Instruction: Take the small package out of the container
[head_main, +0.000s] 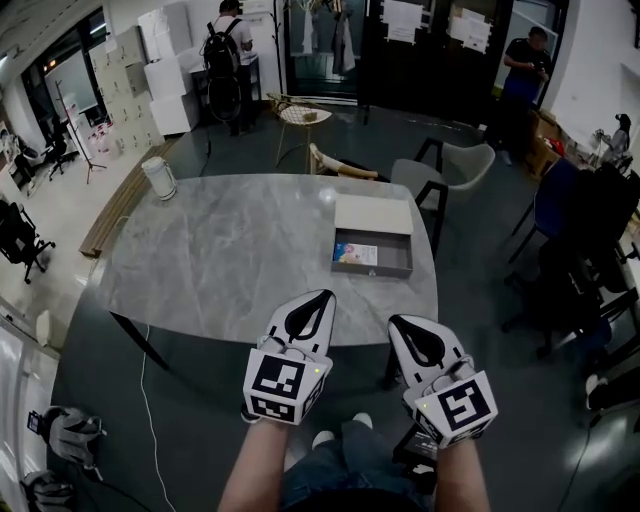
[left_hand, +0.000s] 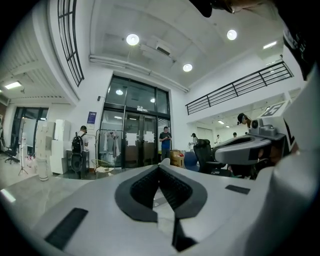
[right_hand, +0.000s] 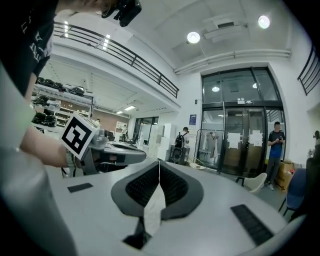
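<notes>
Small package (head_main: 355, 254), indistinct, seemingly inside container (head_main: 393, 258)

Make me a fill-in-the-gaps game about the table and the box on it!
1. The small package lies ____ the open grey container.
2. The jaws of the left gripper and the right gripper are both ____.
3. In the head view, the white cylinder stands near the far ____ corner of the table.

Missing words: inside; shut; left.
</notes>
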